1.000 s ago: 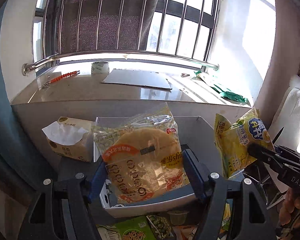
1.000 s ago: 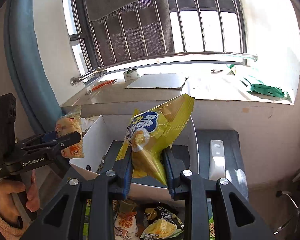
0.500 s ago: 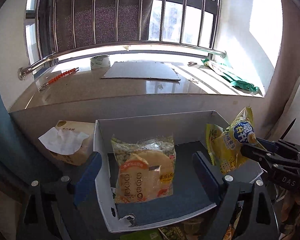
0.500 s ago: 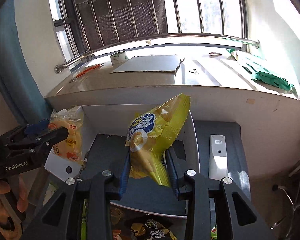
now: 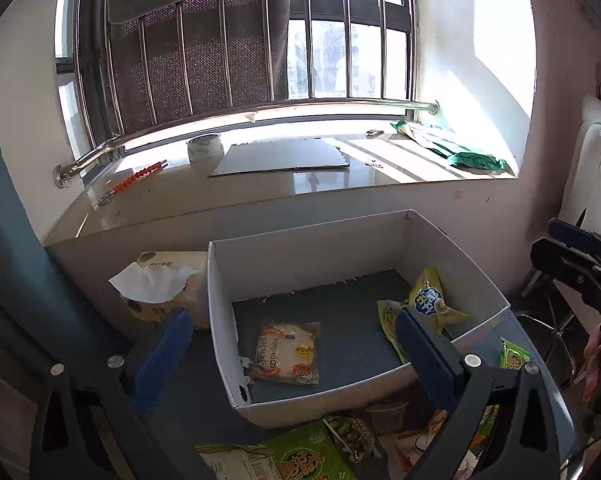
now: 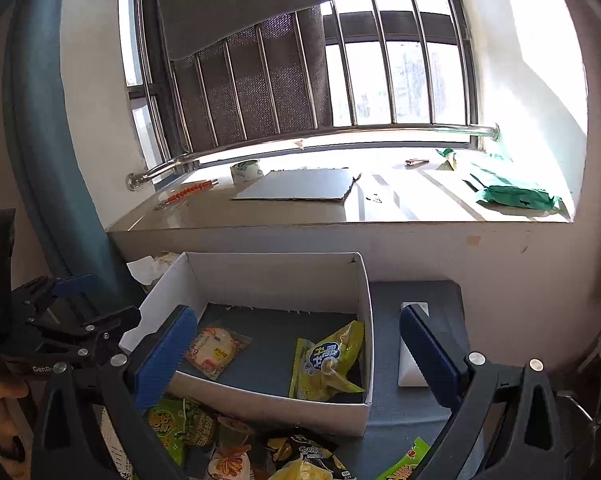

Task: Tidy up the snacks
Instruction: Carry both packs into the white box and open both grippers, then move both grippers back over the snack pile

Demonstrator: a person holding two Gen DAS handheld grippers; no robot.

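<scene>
the pile of loose snack packets (image 6: 236,444) nearest the cameras is cut off by the bottom edge in both views, and the gripper bodies cover much of it; only scraps of green, black and orange wrappers show, their print too small to read. in the left wrist view the right blue finger (image 5: 424,354) hides the lower part of the yellow chip bag (image 5: 430,300), and the near wall of the white cardboard box (image 5: 300,256) masks whatever lies just behind it on the table.

the left gripper (image 5: 290,354) stands spread wide with nothing between its pads. ahead of it, inside the box, the bread packet (image 5: 286,352) lies flat on the dark floor near the left wall, its long axis running away from the gripper, the printed end nearest. the chip bag sits ahead and to the right, propped against the right wall, its top pointing away and up.

the right gripper (image 6: 296,356) is likewise spread wide and empty. the chip bag (image 6: 326,362) lies directly ahead between the fingers, in the right near corner of the box (image 6: 268,276), the long axis slanting up to the right. the bread packet (image 6: 216,352) lies ahead to the left, partly behind the left blue finger (image 6: 166,360). a white remote (image 6: 410,344) lies outside the box, mostly behind the right finger. a tissue box (image 5: 160,284) sits left of the cardboard box.
</scene>
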